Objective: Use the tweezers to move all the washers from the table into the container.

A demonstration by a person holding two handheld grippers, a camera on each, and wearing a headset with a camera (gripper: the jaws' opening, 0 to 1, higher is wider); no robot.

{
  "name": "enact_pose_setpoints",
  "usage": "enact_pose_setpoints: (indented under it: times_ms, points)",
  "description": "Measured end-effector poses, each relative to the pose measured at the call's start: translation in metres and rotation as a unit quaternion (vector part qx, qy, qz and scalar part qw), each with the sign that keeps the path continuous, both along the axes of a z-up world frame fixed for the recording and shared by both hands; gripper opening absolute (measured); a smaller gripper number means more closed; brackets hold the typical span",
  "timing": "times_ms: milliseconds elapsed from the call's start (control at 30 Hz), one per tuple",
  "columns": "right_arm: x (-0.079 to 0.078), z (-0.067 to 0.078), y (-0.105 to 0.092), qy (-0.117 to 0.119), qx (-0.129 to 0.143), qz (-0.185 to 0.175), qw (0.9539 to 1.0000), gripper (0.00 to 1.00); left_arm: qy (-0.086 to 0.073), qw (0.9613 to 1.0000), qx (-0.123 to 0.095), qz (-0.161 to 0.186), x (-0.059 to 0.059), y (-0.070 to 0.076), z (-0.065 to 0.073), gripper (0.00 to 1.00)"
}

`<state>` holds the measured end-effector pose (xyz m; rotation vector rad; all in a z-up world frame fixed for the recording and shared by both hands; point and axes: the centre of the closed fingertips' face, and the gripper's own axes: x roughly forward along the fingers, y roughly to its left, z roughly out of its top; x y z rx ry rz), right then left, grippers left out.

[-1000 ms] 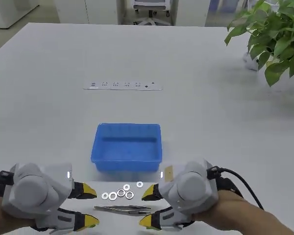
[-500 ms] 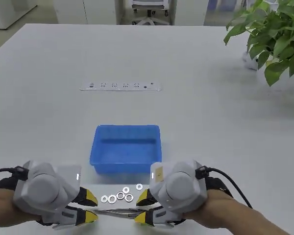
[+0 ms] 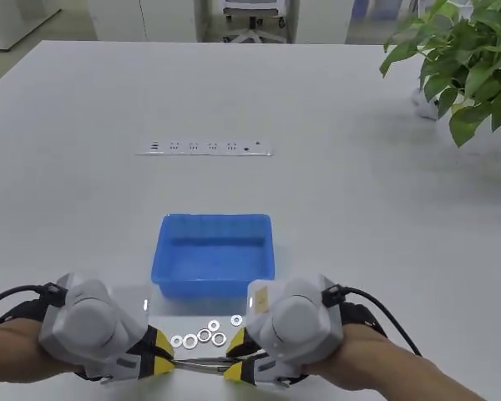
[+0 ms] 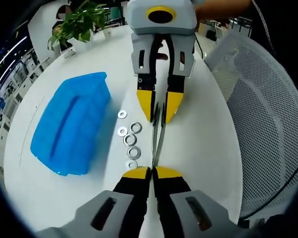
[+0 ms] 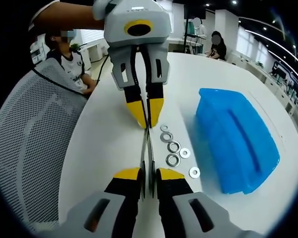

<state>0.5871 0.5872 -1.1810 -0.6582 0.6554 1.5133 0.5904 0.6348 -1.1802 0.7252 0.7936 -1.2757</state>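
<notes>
Progress is sitting at the very start, judging by how things are lying. Six small flat silver metal washers [image 3: 204, 335] are resting in a loose cluster on the white bench [image 3: 359, 209], close to its near edge. None is lying in the shallow blue rectangular plastic container [image 3: 210, 286], which is standing just beyond them toward the middle of the bench and looking bare inside in the head view.

The slim silver metal tweezers [image 3: 202, 362] are lying between the washers and the near edge, running along that edge, just beside the cluster but not touching it as far as the gripper views are showing. The left gripper [image 3: 160, 355] is pinching the end where the two arms are coming together, its yellow-tipped jaws pressed closed on it. The right gripper [image 3: 234, 357] is meeting the tweezers from the opposite end, its jaws drawn in narrowly around both spread arms and appearing to be clamping them.

So the tool is being taken up, and everything else is waiting. Each washer is needing to be picked out of the cluster with the tweezers, carried over the container's near wall and dropped inside.
</notes>
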Motion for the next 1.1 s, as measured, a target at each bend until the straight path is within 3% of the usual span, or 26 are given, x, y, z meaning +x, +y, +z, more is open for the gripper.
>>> enact_pose_setpoints:
  times_ms: [400,867,1100]
  points:
    - [0.0,0.0,-0.001,-0.006,-0.002,0.005,1.0,0.13,0.003,0.9997,0.008,-0.021,-0.005,-0.001,0.002,0.06]
    - [-0.001,0.0,-0.001,-0.013,-0.006,0.012,0.9998,0.14,0.001,0.9998,0.003,-0.018,-0.007,-0.006,0.026,0.05]
    - [-0.002,-0.001,-0.001,-0.026,-0.012,0.021,0.9994,0.13,-0.009,0.9997,-0.009,-0.019,-0.009,-0.013,0.045,0.05]
